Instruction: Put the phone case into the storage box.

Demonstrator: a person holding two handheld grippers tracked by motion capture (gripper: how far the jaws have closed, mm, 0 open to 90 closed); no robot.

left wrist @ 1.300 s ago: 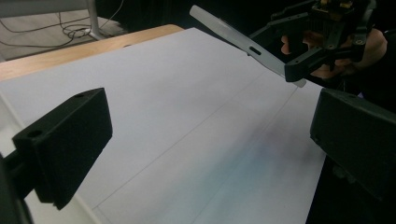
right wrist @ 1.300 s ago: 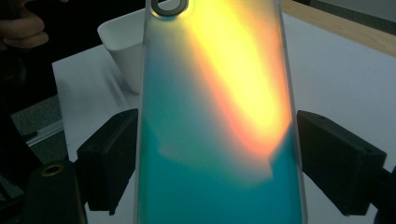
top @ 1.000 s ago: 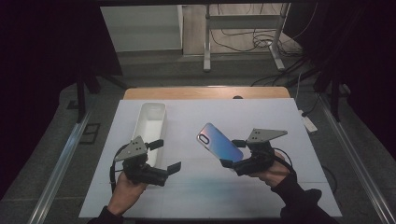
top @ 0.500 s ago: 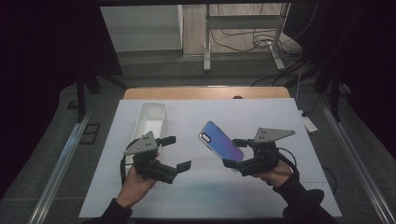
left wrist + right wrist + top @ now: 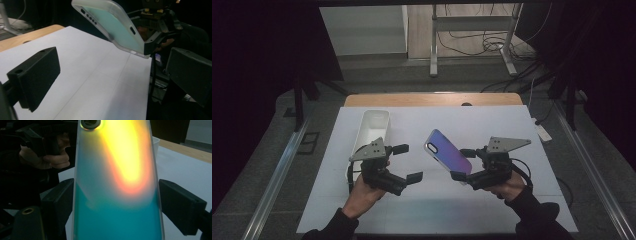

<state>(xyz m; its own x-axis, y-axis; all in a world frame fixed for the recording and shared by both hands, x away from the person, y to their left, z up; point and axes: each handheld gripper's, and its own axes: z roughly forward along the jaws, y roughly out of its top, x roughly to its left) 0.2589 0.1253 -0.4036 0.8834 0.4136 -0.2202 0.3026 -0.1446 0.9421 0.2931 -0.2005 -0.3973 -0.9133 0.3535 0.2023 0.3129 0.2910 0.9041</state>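
An iridescent phone case [image 5: 448, 150], purple-blue with a frosted rim, is held tilted above the white table sheet [image 5: 437, 210]. My right gripper [image 5: 462, 164] is shut on its lower end. In the right gripper view the case [image 5: 117, 182] glows yellow to teal, and both black jaws press on its sides. My left gripper [image 5: 408, 163] stands open and empty a short way left of the case, with its jaws pointing at it. In the left gripper view the case [image 5: 112, 27] hangs up ahead beyond the left gripper [image 5: 112, 75].
A long white tray [image 5: 374, 125] lies on the sheet behind the left gripper. A wooden table edge [image 5: 432, 99] runs along the back. Metal stand legs and cables [image 5: 472, 45] are on the floor beyond.
My left gripper has shifted right, toward the middle of the sheet and nearer the phone case. The right gripper and the case have stayed where they were.
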